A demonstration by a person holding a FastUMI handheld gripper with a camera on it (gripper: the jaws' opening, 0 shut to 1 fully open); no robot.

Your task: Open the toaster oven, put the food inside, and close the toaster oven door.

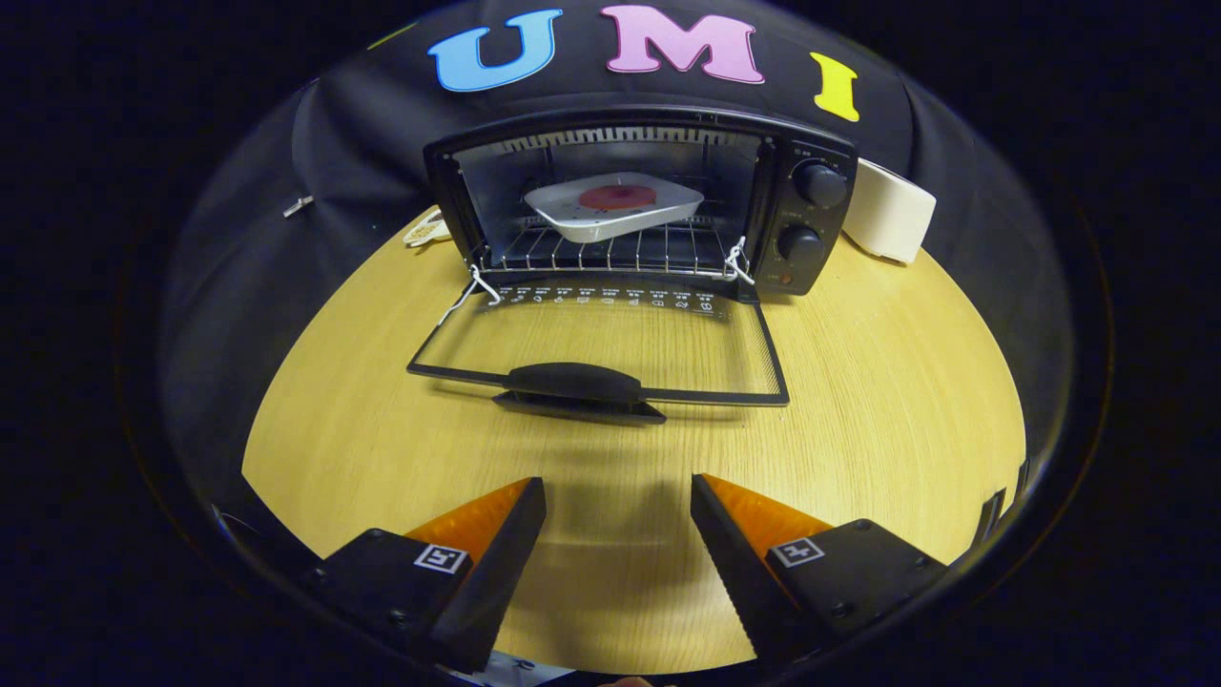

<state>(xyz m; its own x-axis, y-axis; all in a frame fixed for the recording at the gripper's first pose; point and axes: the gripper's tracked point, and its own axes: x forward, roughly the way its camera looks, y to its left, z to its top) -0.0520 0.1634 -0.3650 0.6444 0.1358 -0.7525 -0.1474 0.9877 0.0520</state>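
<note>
Nearest to me, my tongs (618, 534) hang spread wide over the bare counter (887, 401), holding nothing. Just beyond them the toaster oven door (601, 348) lies folded flat, its dark handle (572, 382) on the near edge, pointing at me. Farther back the toaster oven (639, 200) stands open, and the food (617, 197) sits on a white tray (610, 212) on the wire rack (610, 250) inside. I judge only the closing is left. That door looks light, stiff and hinged, its glass fragile, so I would take the handle at its middle. A white appliance (892, 221) stands right of the oven and a small pale object (426, 229) left; nothing blocks my path.
</note>
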